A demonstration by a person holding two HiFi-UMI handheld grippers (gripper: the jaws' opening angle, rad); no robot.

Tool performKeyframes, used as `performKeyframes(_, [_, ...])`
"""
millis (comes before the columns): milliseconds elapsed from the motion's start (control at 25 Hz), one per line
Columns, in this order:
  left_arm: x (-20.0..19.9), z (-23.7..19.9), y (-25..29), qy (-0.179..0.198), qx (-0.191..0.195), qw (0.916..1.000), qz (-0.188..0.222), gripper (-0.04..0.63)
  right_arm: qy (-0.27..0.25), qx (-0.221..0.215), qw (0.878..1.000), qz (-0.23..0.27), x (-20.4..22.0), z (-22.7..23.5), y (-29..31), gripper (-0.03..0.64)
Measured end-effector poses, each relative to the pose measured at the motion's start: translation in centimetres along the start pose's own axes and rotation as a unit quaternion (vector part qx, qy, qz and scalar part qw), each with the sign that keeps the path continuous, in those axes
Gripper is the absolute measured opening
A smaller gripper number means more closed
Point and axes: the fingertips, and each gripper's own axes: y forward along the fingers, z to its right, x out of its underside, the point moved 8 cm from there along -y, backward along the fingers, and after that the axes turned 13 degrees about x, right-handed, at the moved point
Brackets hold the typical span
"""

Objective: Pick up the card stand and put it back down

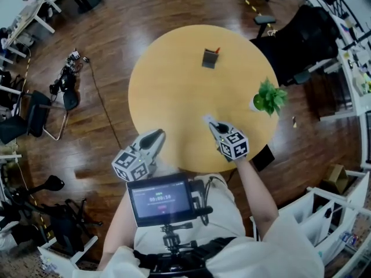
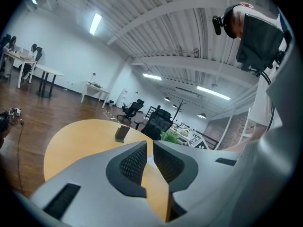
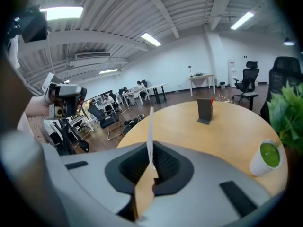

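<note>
Your pale short-sleeved shirt (image 1: 232,213) has a black screen (image 1: 160,198) with a black cable on its front. Your left gripper (image 1: 156,134) and right gripper (image 1: 208,121) are grey with black ribbed pads (image 2: 132,162). Each carries a white cube (image 1: 132,164) of black square markers.

Round wood table (image 1: 174,88) w/ card stand (image 1: 210,58) & potted plant (image 1: 269,96)

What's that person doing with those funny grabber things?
A person at a round yellow table holds a gripper in each hand. The right gripper pinches a thin white card. The left gripper is empty, its jaws slightly apart. The grey card stand sits untouched across the table, and a potted plant stands near the edge.
</note>
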Motion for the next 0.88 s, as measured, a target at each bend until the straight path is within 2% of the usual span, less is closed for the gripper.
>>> performKeyframes(360, [-3.4,1.1,-0.3,0.001,0.039,0.9985,0.040,0.021,0.003,-0.007,0.999,0.036,-6.0,-0.6,-6.8,0.025])
performKeyframes(640, [-5.6,0.9,0.1,0.010,0.049,0.9985,0.021,0.000,-0.005,-0.012,0.997,0.074,-10.7,-0.5,-11.6,0.025])
performKeyframes(760, [-6.9,0.8,0.3,0.009,0.041,0.9987,0.027,0.000,-0.012,-0.006,0.995,0.096,-12.8,0.0,-13.7,0.025])
performKeyframes(880, [-8.1,1.3,0.8,0.006,0.053,0.9982,0.029,0.000,-0.019,0.000,0.992,0.123,-14.6,0.5,-15.7,0.025])
